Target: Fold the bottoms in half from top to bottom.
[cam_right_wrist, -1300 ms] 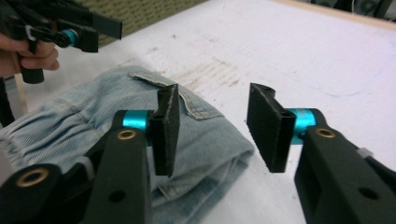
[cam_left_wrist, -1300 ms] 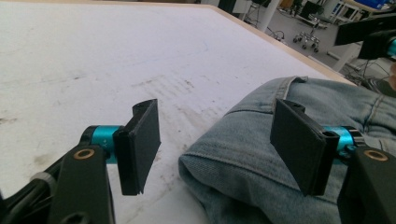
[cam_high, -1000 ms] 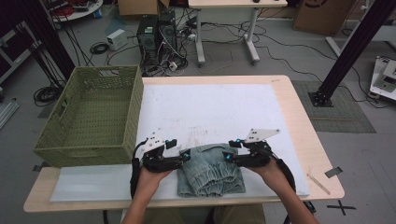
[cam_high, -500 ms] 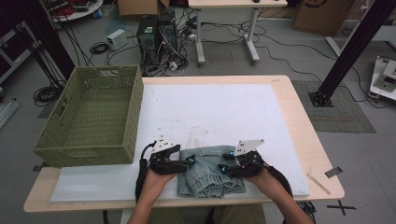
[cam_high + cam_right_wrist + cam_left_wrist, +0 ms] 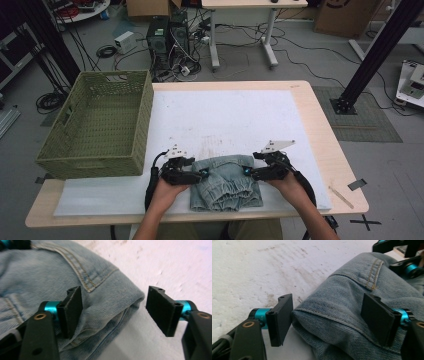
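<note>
Sitting empty at the frame's left, the green basket (image 5: 95,120) waits; low centre on the table (image 5: 320,130), the folded jeans (image 5: 225,184) look finished. Left gripper (image 5: 199,174) spread around one edge, right gripper (image 5: 248,173) just opening wide; lifting across remains.

wooden table (image 5: 327,150), white mat (image 5: 225,115); basket (image 5: 100,125), jeans (image 5: 225,182)

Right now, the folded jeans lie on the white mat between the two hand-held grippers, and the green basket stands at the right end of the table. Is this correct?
Not quite. The green basket stands at the left end of the table, as the high view shows. The rest holds: the folded jeans lie on the white mat between the left hand-held gripper and the right hand-held gripper.
</note>
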The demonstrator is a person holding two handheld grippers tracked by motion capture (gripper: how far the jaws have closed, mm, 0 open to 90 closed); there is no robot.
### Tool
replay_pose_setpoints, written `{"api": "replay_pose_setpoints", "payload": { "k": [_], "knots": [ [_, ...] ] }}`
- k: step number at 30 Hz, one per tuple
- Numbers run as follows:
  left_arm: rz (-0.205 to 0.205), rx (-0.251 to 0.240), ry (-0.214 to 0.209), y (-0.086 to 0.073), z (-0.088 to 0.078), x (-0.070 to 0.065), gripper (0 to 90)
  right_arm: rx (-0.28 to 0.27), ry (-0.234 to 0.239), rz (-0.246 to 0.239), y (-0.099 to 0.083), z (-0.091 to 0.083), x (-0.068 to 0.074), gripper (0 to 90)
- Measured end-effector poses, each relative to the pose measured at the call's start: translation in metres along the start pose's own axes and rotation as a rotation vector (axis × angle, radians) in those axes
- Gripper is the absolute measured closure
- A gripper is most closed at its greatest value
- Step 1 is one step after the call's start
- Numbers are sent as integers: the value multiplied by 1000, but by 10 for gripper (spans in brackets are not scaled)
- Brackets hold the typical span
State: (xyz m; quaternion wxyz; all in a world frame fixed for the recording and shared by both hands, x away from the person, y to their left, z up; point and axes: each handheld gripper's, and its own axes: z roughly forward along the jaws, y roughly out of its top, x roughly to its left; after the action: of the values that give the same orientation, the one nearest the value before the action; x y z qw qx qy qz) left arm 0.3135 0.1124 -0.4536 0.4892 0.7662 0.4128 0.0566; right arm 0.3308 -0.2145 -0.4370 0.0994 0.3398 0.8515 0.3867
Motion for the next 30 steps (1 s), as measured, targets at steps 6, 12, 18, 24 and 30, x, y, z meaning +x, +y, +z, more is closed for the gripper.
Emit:
{"api": "replay_pose_setpoints", "payload": {
  "k": [6, 12, 18, 24, 30],
  "knots": [
    [-43, 23, -25, 1, 2, 5, 377, 24, 80, 83, -4, 12, -10, 290],
    [-54, 14, -37, 3, 3, 8, 544, 18, 111, 92, -4, 12, -14, 429],
    [-44, -28, -20, 8, 5, 7, 612, -8, 137, 128, -4, 8, -20, 610],
    [-8, -62, 31, 21, 14, 7, 625, -32, 35, 85, 3, 6, -21, 630],
    [35, -111, 84, 37, 22, 10, 624, -47, -72, 56, 21, 8, -26, 634]
  ]
}}
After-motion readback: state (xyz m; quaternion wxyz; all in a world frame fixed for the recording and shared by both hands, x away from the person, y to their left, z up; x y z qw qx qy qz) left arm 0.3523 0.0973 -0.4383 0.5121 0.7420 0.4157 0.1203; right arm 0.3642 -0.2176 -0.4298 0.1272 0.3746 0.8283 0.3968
